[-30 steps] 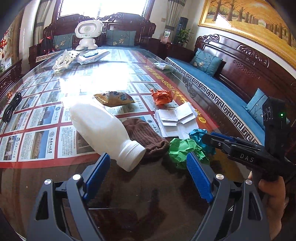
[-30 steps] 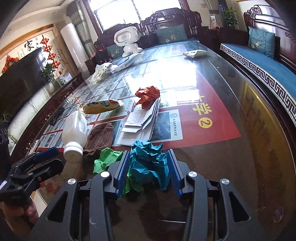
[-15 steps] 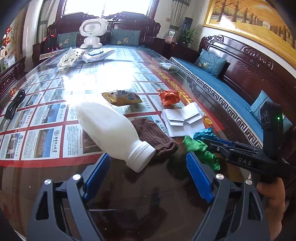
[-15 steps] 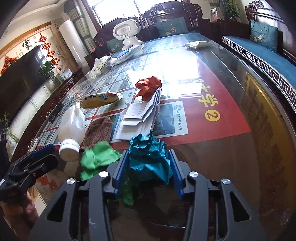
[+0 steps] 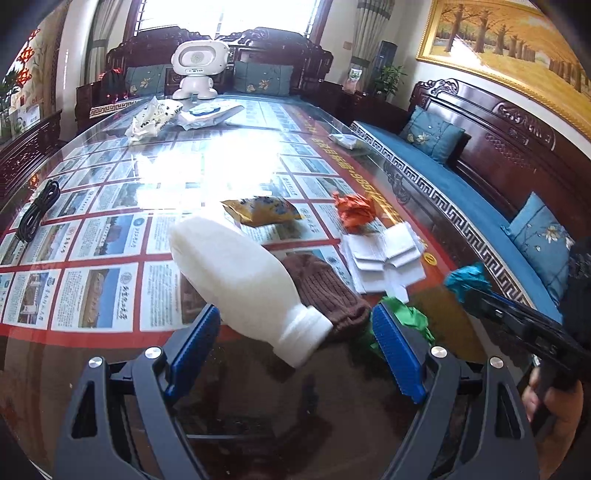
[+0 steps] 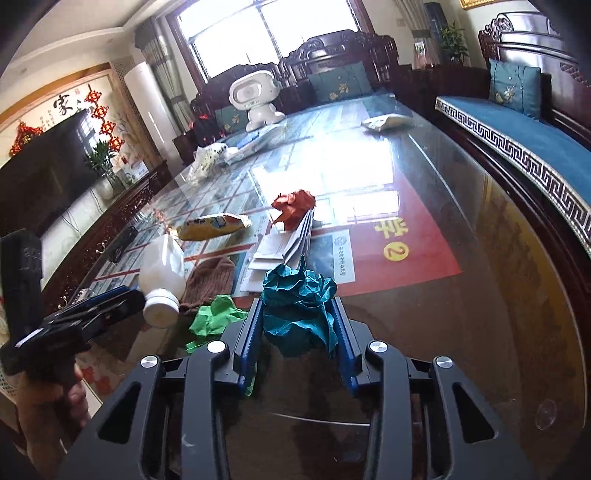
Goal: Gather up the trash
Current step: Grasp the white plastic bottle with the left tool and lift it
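One teal paper wad, clamped between blue pads of right gripper, lifted clear of glass table. Green wad just left, beside brown knit hat. White bottle lying tilted, cap toward left gripper, fingers wide apart, nothing held. Orange wad, papers, snack bag beyond.

Daylight admitted through the window far ahead of both grippers, panes blown out, white glare thrown across the glass table top, near table kept dim and reflective, edges bent by fisheye, corners vignetted, slight motion blur at right of left view.
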`<state>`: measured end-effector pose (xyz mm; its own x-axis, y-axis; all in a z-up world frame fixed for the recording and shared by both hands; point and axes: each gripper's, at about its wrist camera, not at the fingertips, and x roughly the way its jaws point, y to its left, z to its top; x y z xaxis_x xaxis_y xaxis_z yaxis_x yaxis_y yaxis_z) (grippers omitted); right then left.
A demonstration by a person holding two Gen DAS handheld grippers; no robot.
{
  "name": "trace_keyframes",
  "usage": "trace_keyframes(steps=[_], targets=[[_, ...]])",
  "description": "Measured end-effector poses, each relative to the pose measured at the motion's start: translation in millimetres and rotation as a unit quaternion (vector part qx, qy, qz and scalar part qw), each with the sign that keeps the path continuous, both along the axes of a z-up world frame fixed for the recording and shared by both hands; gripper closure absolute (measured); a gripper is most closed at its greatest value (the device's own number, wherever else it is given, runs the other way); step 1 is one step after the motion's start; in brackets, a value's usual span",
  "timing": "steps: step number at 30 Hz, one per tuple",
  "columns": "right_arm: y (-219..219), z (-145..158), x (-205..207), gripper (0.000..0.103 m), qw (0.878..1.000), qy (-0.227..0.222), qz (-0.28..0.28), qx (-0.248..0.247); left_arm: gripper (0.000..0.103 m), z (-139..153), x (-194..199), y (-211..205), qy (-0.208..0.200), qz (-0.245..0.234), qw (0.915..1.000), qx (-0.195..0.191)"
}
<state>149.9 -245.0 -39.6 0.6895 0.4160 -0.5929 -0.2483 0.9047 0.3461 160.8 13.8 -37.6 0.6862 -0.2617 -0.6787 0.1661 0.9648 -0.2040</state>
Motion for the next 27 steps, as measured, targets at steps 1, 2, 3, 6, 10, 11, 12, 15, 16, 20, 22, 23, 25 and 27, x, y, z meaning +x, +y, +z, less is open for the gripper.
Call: trace_keyframes(steps=[1, 2, 3, 6, 10, 11, 12, 15, 16, 20, 22, 23, 25, 27], targets=[[-0.3, 2.6, -1.5, 0.067, 1.000, -0.003, 0.001, 0.001, 0.019, 0.0, 5.0, 1.5, 0.000, 0.005, 1.0000, 0.000], [-0.2, 4.4, -3.3, 0.067, 1.000, -0.005, 0.002, 0.002, 0.019, -0.6, 10.6, 3.0, 0.001, 0.011, 0.9999, -0.001], [-0.3, 5.9, -5.2, 0.067, 1.000, -0.008, 0.005, 0.005, 0.019, -1.7, 16.9, 4.3, 0.003, 0.018, 0.9998, 0.001], [2.4, 9.0, -7.1, 0.067, 1.000, -0.012, 0.012, 0.010, 0.019, -7.9, 37.9, 8.6, 0.016, 0.047, 0.9987, 0.005], [7.0, 11.1, -11.2, 0.067, 1.000, -0.016, 0.022, 0.015, 0.019, -17.3, 55.6, 9.7, 0.036, 0.066, 0.9971, 0.008], [7.7, 11.3, -12.2, 0.067, 0.999, -0.016, 0.024, 0.016, 0.019, -19.3, 57.7, 10.0, 0.040, 0.068, 0.9968, 0.008], [8.4, 11.6, -12.5, 0.067, 0.999, -0.016, 0.026, 0.016, 0.020, -21.4, 59.5, 10.0, 0.043, 0.070, 0.9966, 0.010], [8.5, 11.7, -13.0, 0.067, 0.999, -0.017, 0.027, 0.017, 0.029, -29.0, 64.7, 10.3, 0.052, 0.073, 0.9958, 0.020], [8.7, 11.3, -14.0, 0.067, 0.999, -0.017, 0.027, 0.018, 0.032, -32.1, 66.3, 12.0, 0.058, 0.076, 0.9953, 0.019], [6.1, 10.3, -15.8, 0.067, 0.999, -0.016, 0.025, 0.022, 0.040, -34.1, 65.9, 15.6, 0.057, 0.073, 0.9956, 0.012], [5.0, 8.4, -14.6, 0.067, 0.999, -0.014, 0.024, 0.022, 0.044, -33.0, 64.3, 16.0, 0.056, 0.069, 0.9960, 0.012], [5.2, 7.7, -14.4, 0.067, 0.999, -0.013, 0.023, 0.022, 0.045, -32.6, 63.1, 15.5, 0.054, 0.067, 0.9962, 0.016], [5.1, 7.1, -14.9, 0.067, 0.999, -0.011, 0.022, 0.024, 0.046, -31.8, 60.5, 14.9, 0.049, 0.065, 0.9965, 0.019], [5.1, 6.0, -16.3, 0.067, 0.999, -0.010, 0.022, 0.025, 0.047, -31.0, 56.9, 14.4, 0.046, 0.063, 0.9968, 0.018]])
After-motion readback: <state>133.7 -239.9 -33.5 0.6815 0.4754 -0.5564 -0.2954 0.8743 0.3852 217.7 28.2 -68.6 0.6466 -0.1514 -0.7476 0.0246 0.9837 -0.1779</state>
